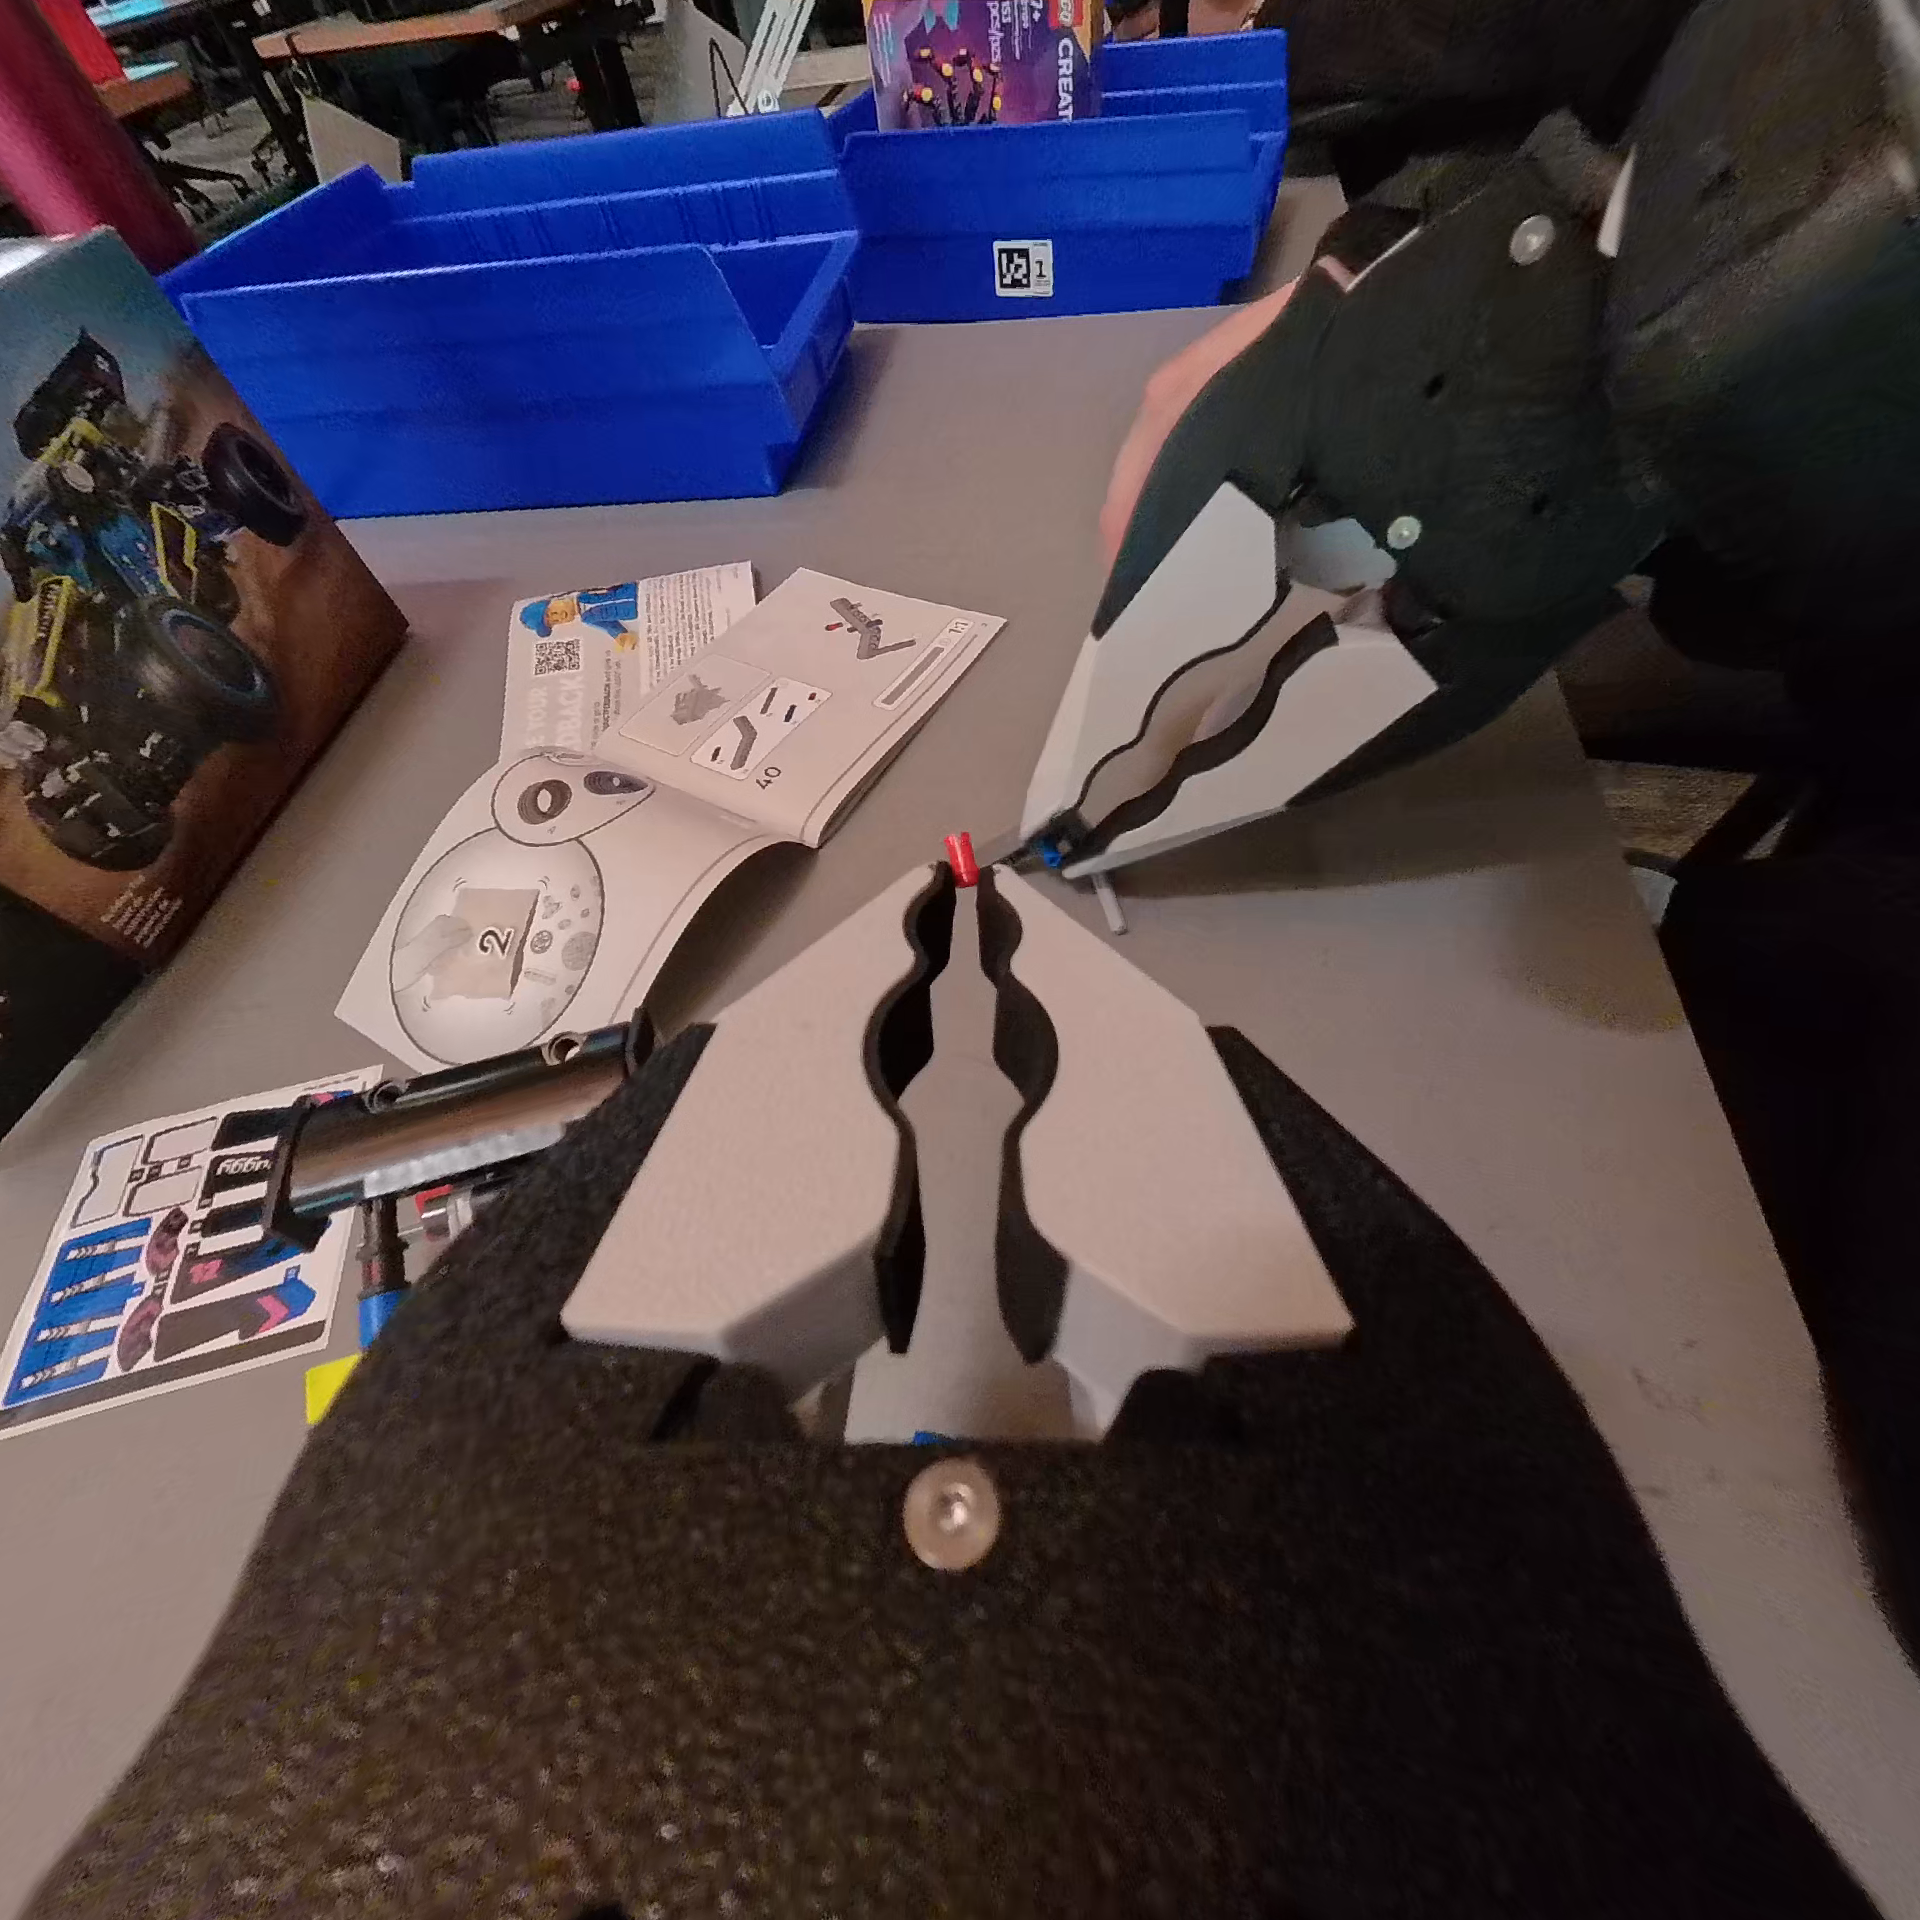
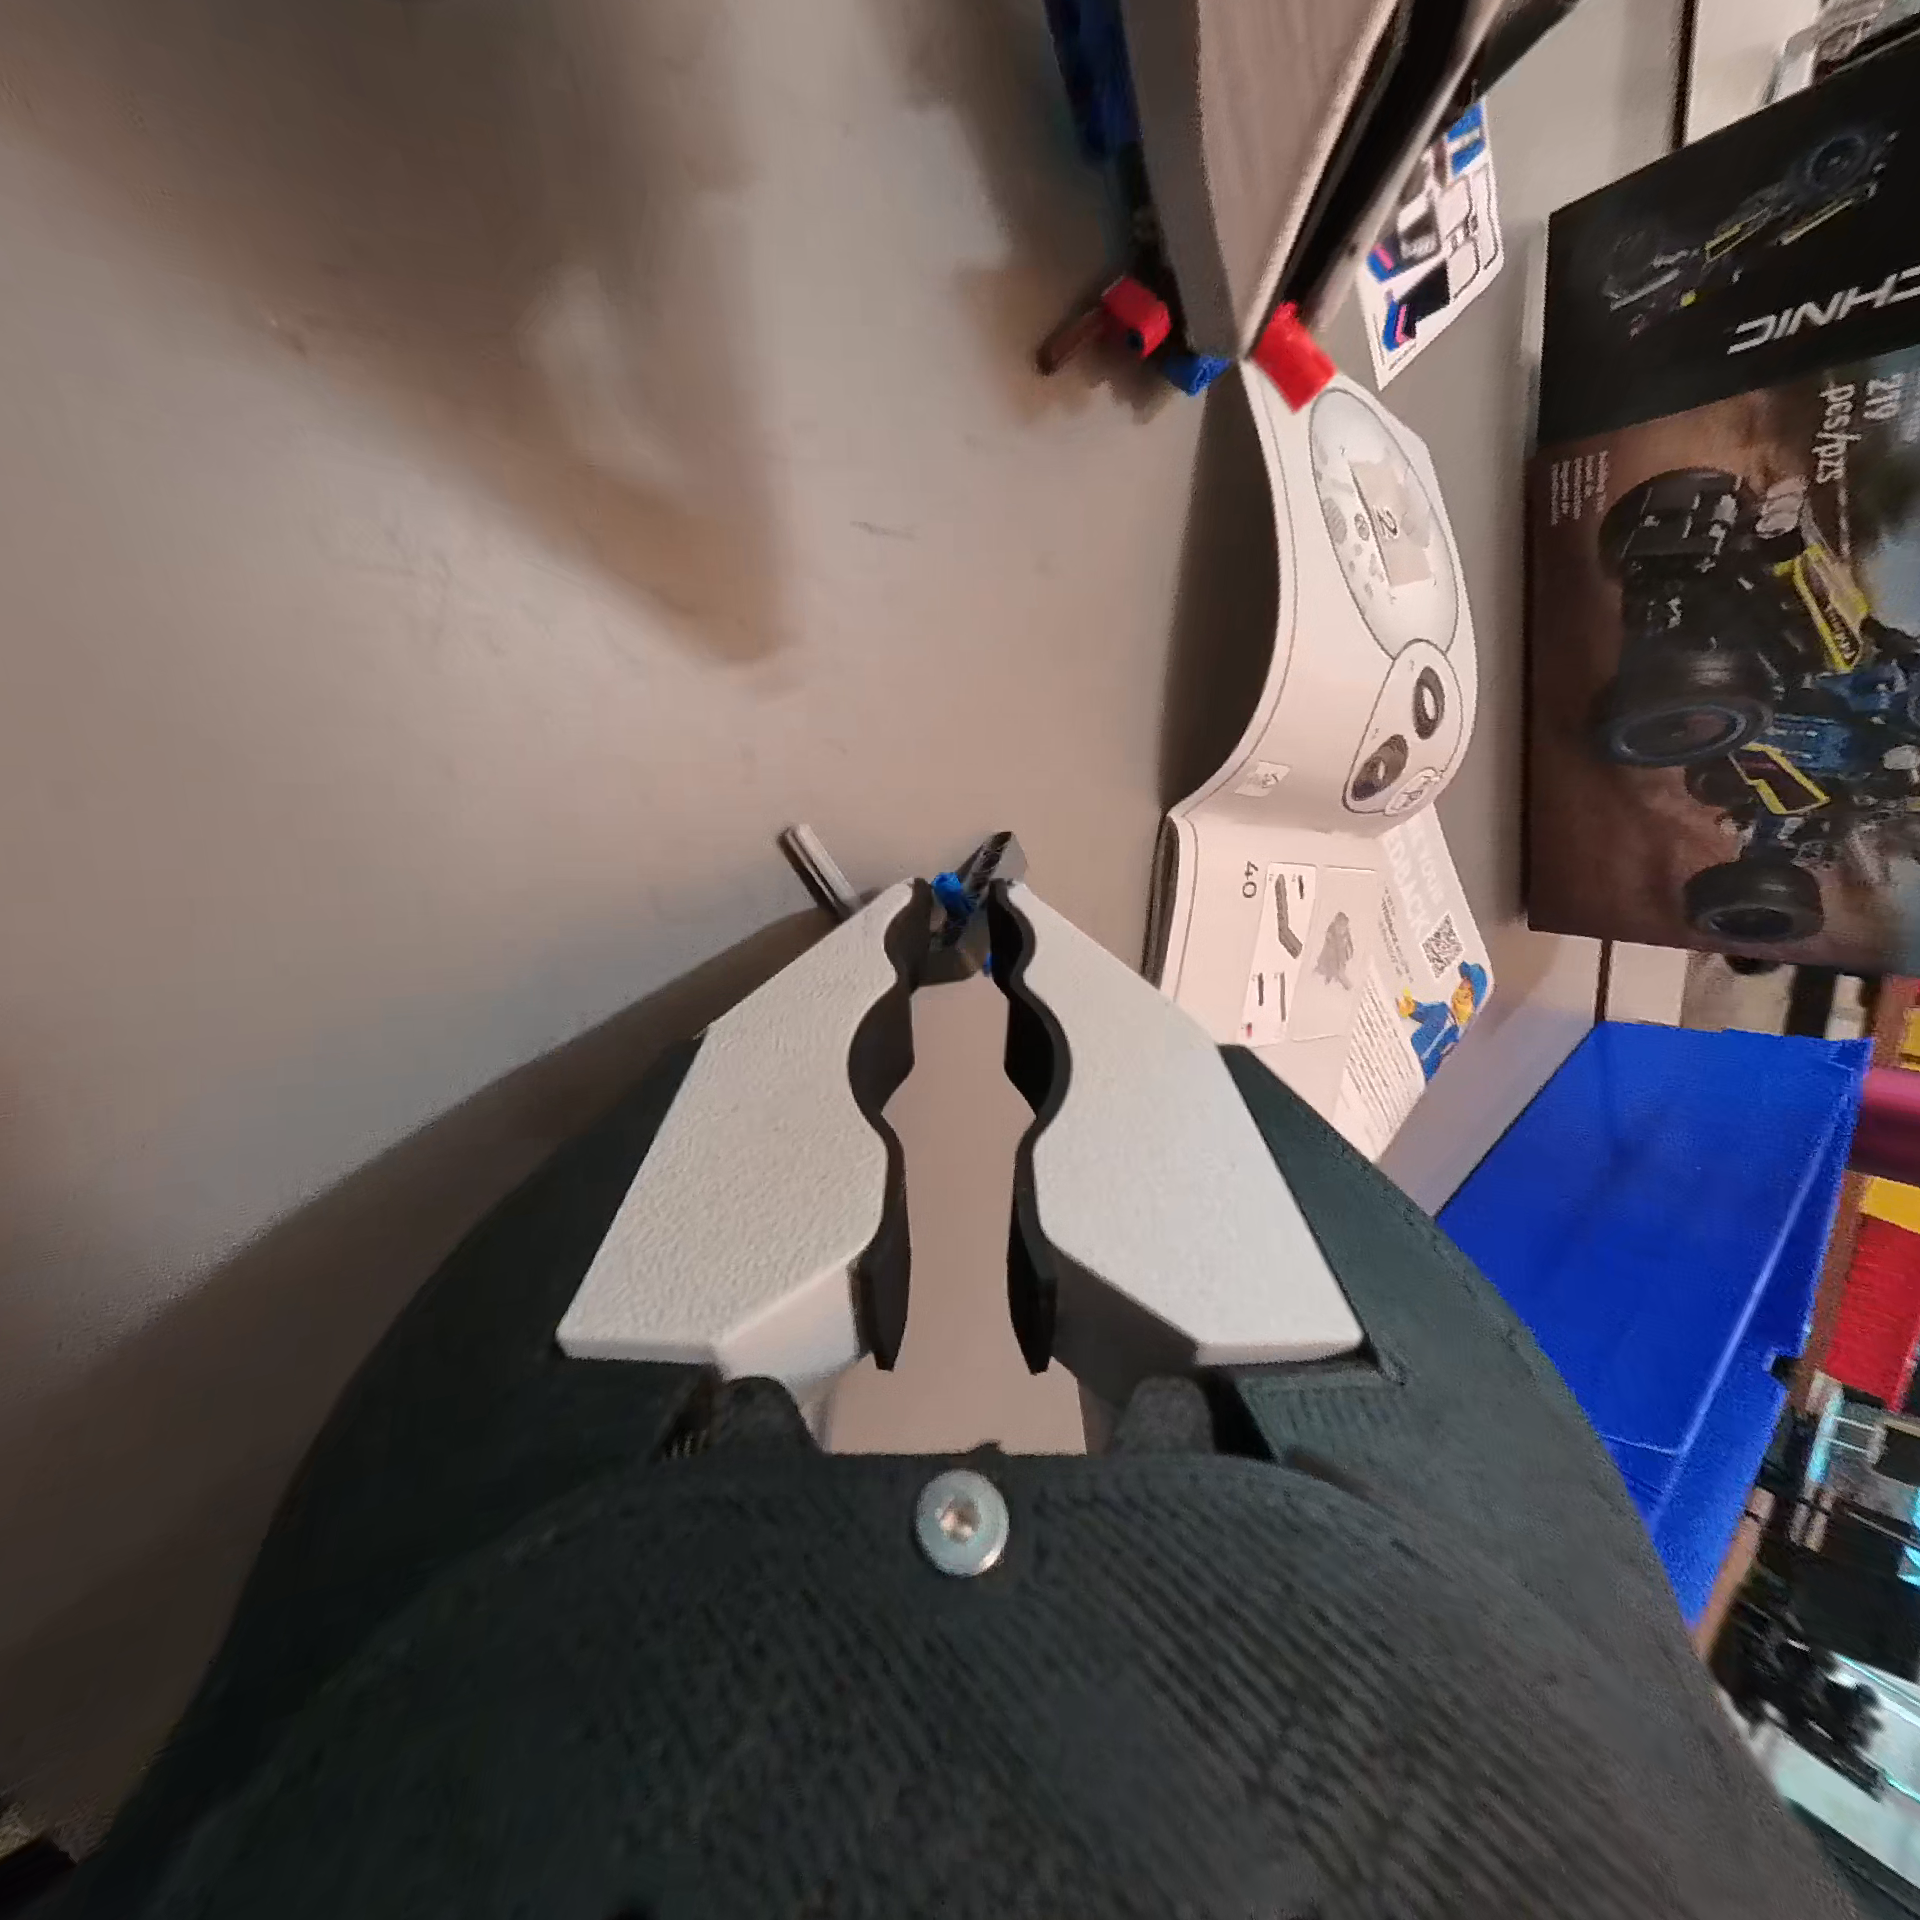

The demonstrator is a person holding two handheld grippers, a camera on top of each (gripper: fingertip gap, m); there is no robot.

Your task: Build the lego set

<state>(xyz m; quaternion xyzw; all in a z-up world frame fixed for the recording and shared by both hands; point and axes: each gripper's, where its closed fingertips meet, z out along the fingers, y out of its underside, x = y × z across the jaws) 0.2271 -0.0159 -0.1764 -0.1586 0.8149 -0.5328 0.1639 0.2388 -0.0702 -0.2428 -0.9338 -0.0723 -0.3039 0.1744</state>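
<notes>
Though both are light, stiff and slippery, the left hand-held gripper [image 1: 964,883] pinches a tiny red pin [image 1: 959,858] by its end, while the right hand-held gripper [image 2: 961,909] nips a black-and-blue piece [image 2: 971,878] at its middle.

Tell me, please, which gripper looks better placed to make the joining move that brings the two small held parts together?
Probably the left. The left gripper pinches a small red piece clear of the table, free to move. The right gripper, holding a black-and-blue piece, sits low by the table, suited to bracing.
</notes>
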